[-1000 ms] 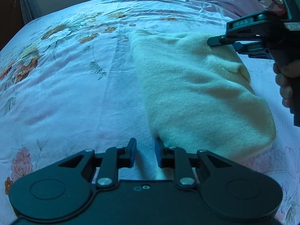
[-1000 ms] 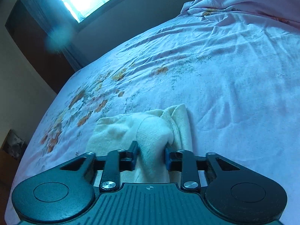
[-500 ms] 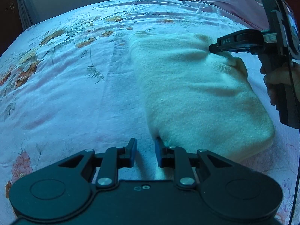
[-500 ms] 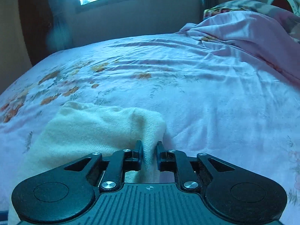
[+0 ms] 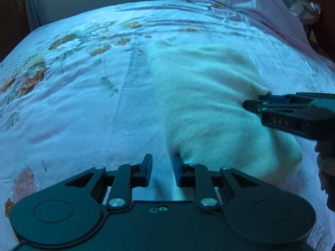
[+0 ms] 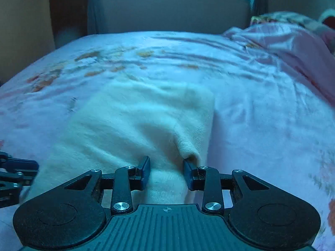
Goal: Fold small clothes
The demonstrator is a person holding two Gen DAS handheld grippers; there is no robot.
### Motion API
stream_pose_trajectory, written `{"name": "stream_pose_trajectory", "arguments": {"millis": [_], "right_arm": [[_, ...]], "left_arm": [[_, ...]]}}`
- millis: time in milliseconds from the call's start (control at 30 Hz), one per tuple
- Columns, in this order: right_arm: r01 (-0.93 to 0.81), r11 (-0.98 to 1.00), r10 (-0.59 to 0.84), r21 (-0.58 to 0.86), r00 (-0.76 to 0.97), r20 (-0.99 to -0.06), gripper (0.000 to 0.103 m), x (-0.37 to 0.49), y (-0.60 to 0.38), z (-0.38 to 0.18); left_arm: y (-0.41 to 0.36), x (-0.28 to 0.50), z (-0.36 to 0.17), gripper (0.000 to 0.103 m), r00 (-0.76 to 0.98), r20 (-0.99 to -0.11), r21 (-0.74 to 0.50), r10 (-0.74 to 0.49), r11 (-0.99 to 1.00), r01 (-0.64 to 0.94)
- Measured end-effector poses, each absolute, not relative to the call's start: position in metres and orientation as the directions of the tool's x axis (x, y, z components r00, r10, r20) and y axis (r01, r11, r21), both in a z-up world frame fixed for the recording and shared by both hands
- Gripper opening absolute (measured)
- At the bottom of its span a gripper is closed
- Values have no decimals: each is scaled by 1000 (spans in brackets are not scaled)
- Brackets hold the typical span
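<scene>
Swinging down the right side of the frame since a second ago, the right gripper (image 5: 251, 104) has dropped from the garment's far upper corner to mid-right in the left wrist view, while the left gripper (image 5: 162, 170) at bottom centre has not budged. That left gripper sits narrowly parted, and nothing lies between its blue pads: only bedsheet (image 5: 83, 108) shows in the gap. Its right pad just touches the near left corner of the cream garment (image 5: 209, 104), probably parked there to steady that corner. The cream garment itself lies as a long folded band, running from upper centre down to lower right, flat on the floral sheet. A hand (image 5: 326, 163) shows at the right edge, holding the other tool.

Over to the right wrist view: the right gripper (image 6: 166, 171) at bottom centre has its jaws opening, and a fold of the cream garment (image 6: 136, 125) runs up between them; the left pad looks clear of the cloth, and the right pad is at the tucked edge, though whether it presses I cannot tell. My read is that it is letting go after laying this edge down. Motion blur softens the whole frame. The left gripper (image 6: 12, 179) peeks in at the lower left edge, beside the cloth.
</scene>
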State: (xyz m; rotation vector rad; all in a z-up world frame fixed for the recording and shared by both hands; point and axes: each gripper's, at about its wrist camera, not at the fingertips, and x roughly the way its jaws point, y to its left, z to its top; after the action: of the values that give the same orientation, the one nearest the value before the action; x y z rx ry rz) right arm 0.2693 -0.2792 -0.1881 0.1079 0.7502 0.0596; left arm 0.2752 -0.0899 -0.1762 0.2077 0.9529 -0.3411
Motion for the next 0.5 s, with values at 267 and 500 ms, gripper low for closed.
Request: {"name": "stream_pose_trajectory", "arguments": {"millis": [267,500], "right_arm": [[-2,972,150,234,775,-615,33,230,-276,-152],[21,985,106,172,712,-694,33,203,-262,-189]], "left_arm": [[-80,271,-166,19,562,-810,23,-171,947,321],[-96,274,-183,23,529,-844,105,-89,940,326]]}}
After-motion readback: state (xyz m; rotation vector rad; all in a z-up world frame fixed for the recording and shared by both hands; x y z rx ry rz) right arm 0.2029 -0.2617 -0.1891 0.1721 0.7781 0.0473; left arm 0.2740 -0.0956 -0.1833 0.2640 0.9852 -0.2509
